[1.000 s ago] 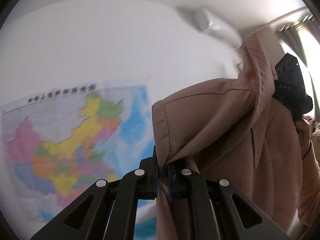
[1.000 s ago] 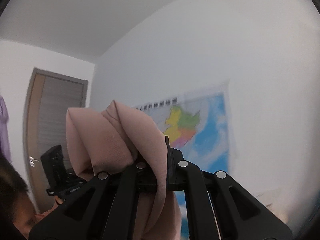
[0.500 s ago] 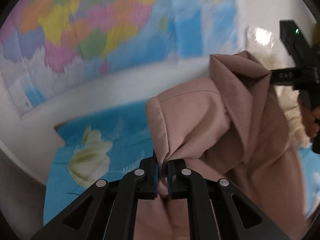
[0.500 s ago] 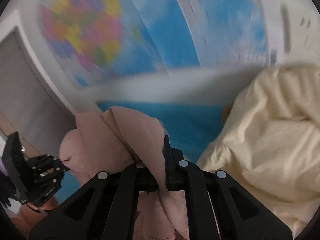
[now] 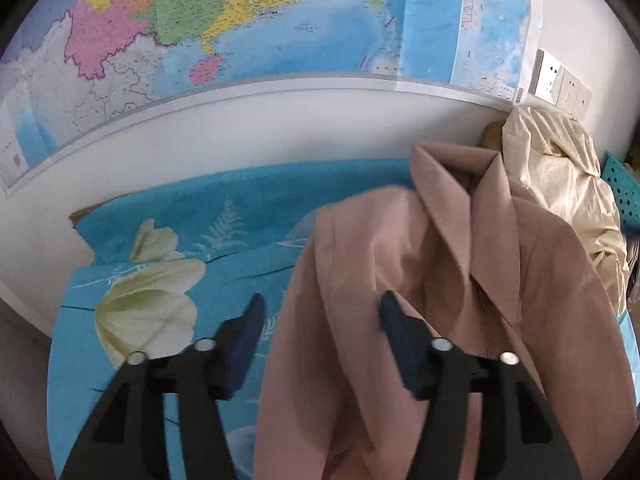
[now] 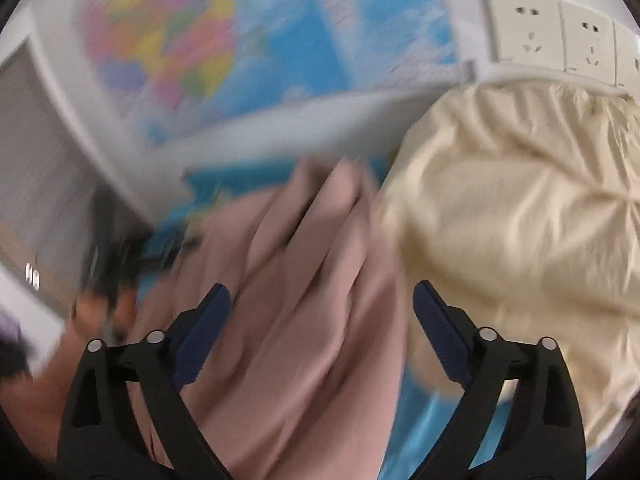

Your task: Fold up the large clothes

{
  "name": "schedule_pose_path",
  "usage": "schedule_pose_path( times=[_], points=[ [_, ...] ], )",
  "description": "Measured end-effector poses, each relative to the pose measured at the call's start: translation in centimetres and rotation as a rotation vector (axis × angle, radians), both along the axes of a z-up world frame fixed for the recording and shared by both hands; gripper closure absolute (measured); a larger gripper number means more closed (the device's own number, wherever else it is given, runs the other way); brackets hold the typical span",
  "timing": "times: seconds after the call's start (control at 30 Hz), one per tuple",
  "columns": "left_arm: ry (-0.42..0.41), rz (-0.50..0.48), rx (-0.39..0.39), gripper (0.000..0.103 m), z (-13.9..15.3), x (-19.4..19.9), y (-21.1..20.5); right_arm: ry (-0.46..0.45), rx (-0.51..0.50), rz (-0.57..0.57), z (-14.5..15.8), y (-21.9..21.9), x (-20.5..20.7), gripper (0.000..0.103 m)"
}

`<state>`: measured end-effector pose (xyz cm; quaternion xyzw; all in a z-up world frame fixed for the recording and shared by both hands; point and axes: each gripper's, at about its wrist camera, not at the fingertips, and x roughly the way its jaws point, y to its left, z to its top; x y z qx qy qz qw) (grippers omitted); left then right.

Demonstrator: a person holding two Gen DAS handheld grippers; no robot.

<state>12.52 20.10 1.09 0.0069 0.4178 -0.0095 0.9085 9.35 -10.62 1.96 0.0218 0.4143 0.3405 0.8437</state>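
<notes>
A dusty-pink jacket [image 5: 420, 300] with a collar and zip lies spread on the blue flowered bed sheet [image 5: 168, 240]. My left gripper [image 5: 322, 312] hovers just above the jacket's left shoulder; its jaws are opening and the pads do not press the cloth. In the blurred right wrist view the same jacket [image 6: 304, 300] lies bunched below my right gripper [image 6: 322, 308], whose jaws are opening wide with the fabric loose between them. The other gripper and a hand [image 6: 108, 280] show at the left edge there.
A cream duvet [image 6: 512, 220] is heaped at the right, against the wall; it also shows as the cream duvet [image 5: 560, 192]. A large map [image 5: 260, 20] and wall sockets [image 6: 548, 36] are on the white wall behind the bed. A teal perforated basket [image 5: 624, 188] sits far right.
Both grippers swung down from facing the wall to facing the bed, carrying the jacket. Both then let go of it: the jaws were shut on the fabric and now stand apart.
</notes>
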Motion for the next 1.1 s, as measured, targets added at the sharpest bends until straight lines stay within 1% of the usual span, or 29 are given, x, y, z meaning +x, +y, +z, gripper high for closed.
schedule_pose_path(
  times=[0.03,0.07,0.13,0.17,0.2,0.23,0.27,0.3,0.37,0.4,0.43,0.47,0.5,0.53,0.57,0.63,0.67,0.7,0.73,0.8,0.83,0.87,0.9,0.93,0.97,1.0,1.03,1.07,1.1],
  points=[
    [0.001,-0.013,0.0,0.037,0.0,0.1,-0.1,0.019,-0.022,0.036,-0.9,0.6,-2.2,0.006],
    [0.0,-0.023,0.007,0.033,-0.1,0.3,-0.2,0.039,-0.023,0.057,-1.5,1.1,-3.2,0.006],
    [0.004,-0.027,0.011,0.03,-0.4,0.7,-0.4,0.1,-0.037,0.095,-3.5,2.0,-5.5,0.006],
    [0.017,-0.034,0.008,0.029,-0.7,1.1,-0.6,0.134,-0.043,0.116,-4.5,3.2,-6.1,0.009],
    [0.023,-0.03,0.01,0.029,-0.9,1.3,-0.6,0.152,-0.073,0.131,-5.6,4.3,-6.5,0.016],
    [0.031,-0.028,0.007,0.029,-1.3,1.6,-0.7,0.157,-0.093,0.136,-6.0,4.7,-6.6,0.051],
    [0.037,-0.028,0.005,0.029,-1.5,1.7,-0.8,0.181,-0.107,0.158,-6.7,5.0,-7.0,0.092],
    [0.042,-0.022,0.005,0.029,-1.7,1.8,-0.7,0.206,-0.111,0.16,-6.9,4.9,-7.1,0.1],
    [0.048,-0.02,0.002,0.029,-2.0,1.6,-0.6,0.145,-0.126,0.127,-5.1,3.7,-7.3,0.1],
    [0.048,-0.023,0.0,0.029,-2.0,1.5,-0.5,0.102,-0.138,0.106,-3.6,2.7,-7.5,0.1],
    [0.046,-0.026,0.0,0.029,-1.9,1.4,-0.3,0.081,-0.143,0.087,-2.2,1.6,-7.5,0.101],
    [0.042,-0.028,0.001,0.029,-1.8,1.2,-0.2,0.036,-0.16,0.049,0.3,-0.2,-7.6,0.101],
    [0.034,-0.032,0.003,0.029,-1.5,1.1,-0.1,0.002,-0.186,0.022,1.7,-1.4,-7.5,0.101],
    [0.025,-0.037,0.004,0.029,-1.2,1.0,0.1,-0.049,-0.24,-0.012,3.9,-2.9,-7.5,0.101],
    [0.017,-0.037,0.003,0.029,-0.9,1.0,0.1,-0.074,-0.273,-0.048,5.1,-4.1,-6.7,0.101],
    [-0.006,-0.04,-0.006,0.029,0.0,1.0,0.4,-0.112,-0.339,-0.102,7.0,-6.3,-5.7,0.101],
    [-0.019,-0.043,-0.013,0.029,0.4,1.1,0.4,-0.12,-0.359,-0.118,7.3,-7.7,-5.3,0.101],
    [-0.031,-0.047,-0.018,0.029,0.8,1.2,0.3,-0.106,-0.369,-0.153,7.3,-9.4,-4.4,0.1],
    [-0.038,-0.05,-0.023,0.028,1.1,1.3,0.2,-0.086,-0.38,-0.202,6.8,-11.2,-3.2,0.096],
    [-0.045,-0.06,-0.032,0.026,1.3,1.9,-0.4,-0.018,-0.4,-0.294,4.3,-13.7,-1.1,0.084],
    [-0.043,-0.066,-0.033,0.026,1.2,2.2,-0.8,0.05,-0.44,-0.363,1.8,-15.1,0.3,0.072],
    [-0.032,-0.082,-0.032,0.025,1.0,2.7,-1.4,0.091,-0.468,-0.394,-0.1,-15.4,0.9,0.063],
    [-0.024,-0.094,-0.024,0.025,0.7,3.2,-2.0,0.122,-0.467,-0.429,-1.5,-16.2,1.3,0.058],
    [-0.017,-0.101,-0.012,0.025,0.5,3.5,-2.5,0.138,-0.446,-0.445,-2.1,-16.7,1.5,0.057],
    [-0.004,-0.112,0.007,0.025,0.1,4.1,-3.2,0.131,-0.415,-0.449,-2.0,-16.7,1.5,0.054],
    [0.007,-0.123,0.02,0.025,-0.2,4.7,-3.9,0.091,-0.39,-0.452,-1.3,-16.5,1.1,0.047],
    [0.015,-0.13,0.028,0.025,-0.4,5.2,-4.3,0.011,-0.386,-0.459,0.2,-15.7,0.4,0.034],
    [0.027,-0.138,0.044,0.025,-0.7,6.0,-4.9,-0.056,-0.383,-0.452,1.3,-14.8,-0.2,0.024],
    [0.032,-0.14,0.053,0.025,-0.9,6.6,-5.3,-0.121,-0.38,-0.427,2.3,-13.4,-0.7,0.023]
  ],
)
